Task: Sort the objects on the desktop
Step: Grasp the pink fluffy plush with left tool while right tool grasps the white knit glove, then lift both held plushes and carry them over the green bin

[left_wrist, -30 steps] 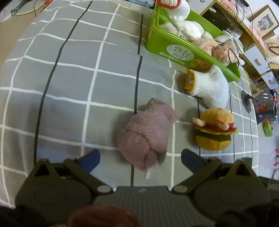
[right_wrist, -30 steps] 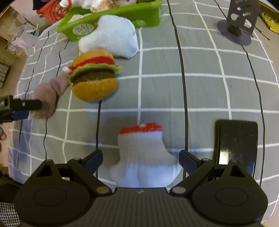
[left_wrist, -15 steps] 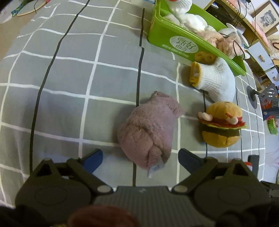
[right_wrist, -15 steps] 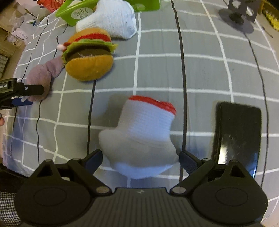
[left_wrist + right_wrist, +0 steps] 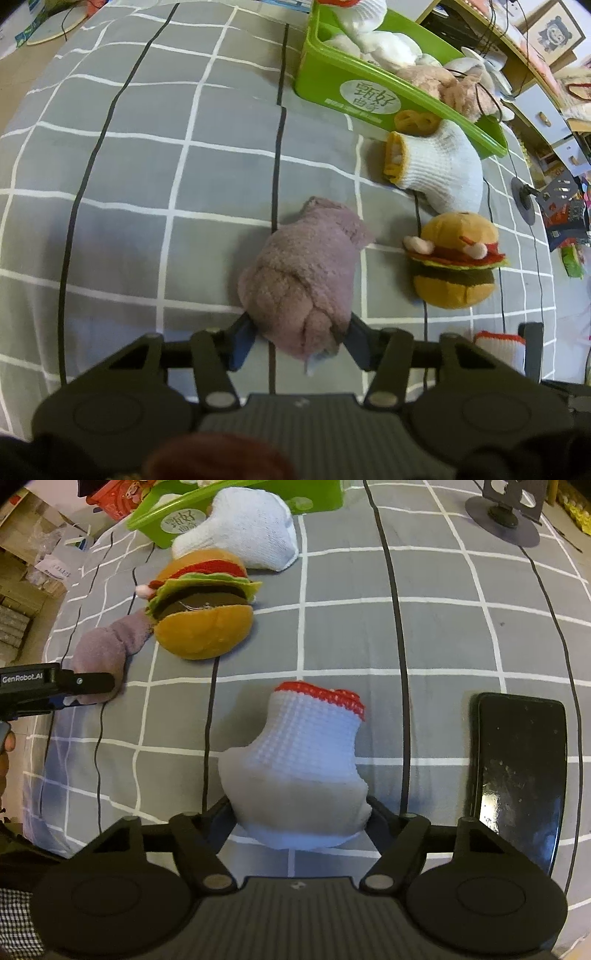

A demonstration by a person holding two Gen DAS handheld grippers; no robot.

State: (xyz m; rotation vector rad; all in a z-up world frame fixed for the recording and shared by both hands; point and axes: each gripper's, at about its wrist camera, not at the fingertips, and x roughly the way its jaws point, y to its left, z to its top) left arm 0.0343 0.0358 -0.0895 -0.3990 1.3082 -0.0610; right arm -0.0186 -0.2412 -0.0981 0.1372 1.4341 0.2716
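**Socks pinched, bin ahead**

Socks go in my green bin (image 5: 373, 99), at one o'clock from my left gripper (image 5: 297, 338), which pinches the mauve sock (image 5: 306, 273) by its near end. My right gripper (image 5: 299, 818) squeezes the red-cuffed white sock (image 5: 306, 760) likewise (low grips lift cleanly, I judge).

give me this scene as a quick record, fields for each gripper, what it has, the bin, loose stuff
surface: grey checked cloth
left hand-held gripper: shut on purple fuzzy rolled sock
right hand-held gripper: shut on white knitted sock with red cuff
bin: green plastic bin, holding white and pink soft items
loose toy: plush hamburger, between the two held socks
loose sock: white knitted sock with yellow cuff, beside the bin
other: black phone, flat, right of the red-cuffed sock
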